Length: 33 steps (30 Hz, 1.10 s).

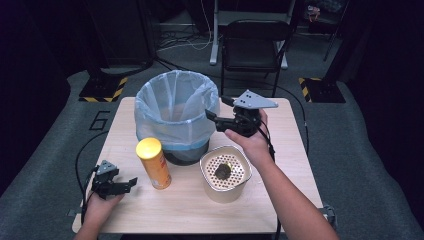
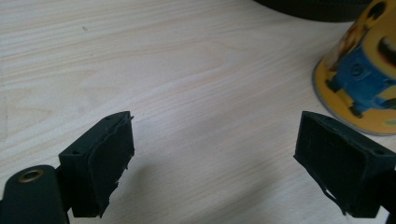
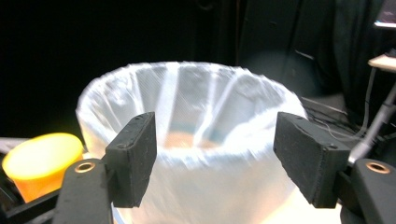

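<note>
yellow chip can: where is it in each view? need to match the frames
High view: the yellow chip can stands upright left of centre, in front of the lined trash bin.
Left gripper view: its printed lower part sits at the right edge, on the table.
Right gripper view: its yellow top is at lower left, beside the bin.
Shared landmark: the bin; its dark base edge is at the top of the left gripper view.

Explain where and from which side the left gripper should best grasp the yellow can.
Probably mid-body, coming in level from the can's left. It stands upright, a tall narrow cylinder, with bare table between it and the open left gripper. The bin crowds it from behind, so a side approach looks freest.
</note>
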Available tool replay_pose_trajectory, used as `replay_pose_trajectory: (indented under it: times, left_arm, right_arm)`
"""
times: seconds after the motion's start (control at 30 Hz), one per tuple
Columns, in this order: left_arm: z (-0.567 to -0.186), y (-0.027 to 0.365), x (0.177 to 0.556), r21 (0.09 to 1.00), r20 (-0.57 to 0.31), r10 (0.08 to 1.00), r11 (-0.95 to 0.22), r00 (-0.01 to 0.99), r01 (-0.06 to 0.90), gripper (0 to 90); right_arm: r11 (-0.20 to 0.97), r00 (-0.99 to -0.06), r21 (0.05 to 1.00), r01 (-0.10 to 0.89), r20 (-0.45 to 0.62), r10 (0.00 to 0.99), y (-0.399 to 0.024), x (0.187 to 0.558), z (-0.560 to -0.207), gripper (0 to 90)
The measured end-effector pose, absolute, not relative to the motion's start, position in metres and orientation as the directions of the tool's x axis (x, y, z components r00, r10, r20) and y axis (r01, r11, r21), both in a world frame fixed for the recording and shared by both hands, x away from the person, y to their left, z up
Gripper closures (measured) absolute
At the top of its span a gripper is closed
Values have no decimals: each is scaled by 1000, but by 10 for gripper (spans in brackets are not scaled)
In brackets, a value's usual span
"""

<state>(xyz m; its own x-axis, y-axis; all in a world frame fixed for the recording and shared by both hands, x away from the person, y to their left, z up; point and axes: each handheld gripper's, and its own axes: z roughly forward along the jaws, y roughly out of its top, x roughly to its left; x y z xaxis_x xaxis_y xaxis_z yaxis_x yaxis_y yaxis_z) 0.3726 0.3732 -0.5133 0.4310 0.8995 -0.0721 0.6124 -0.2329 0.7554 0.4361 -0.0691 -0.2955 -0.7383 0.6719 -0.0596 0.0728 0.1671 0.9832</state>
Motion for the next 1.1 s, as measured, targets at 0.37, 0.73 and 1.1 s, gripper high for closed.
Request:
replay_pose_trajectory:
  times: [0.37, 0.73, 1.1]
  left_arm:
    - [-490, 364, 363, 808, -99, 859, -225, 503, 545, 60]
    - [-481, 355, 355, 837, -119, 781, -253, 613, 485, 7]
    - [-484, 326, 363, 837, -156, 753, -242, 639, 490, 22]
  right_arm:
    - [165, -697, 980, 109, -43, 716, -101, 430, -316, 304]
    - [167, -679, 976, 138, -29, 734, -110, 435, -330, 304]
    - [144, -662, 977, 160, -2, 750, -121, 431, -336, 304]
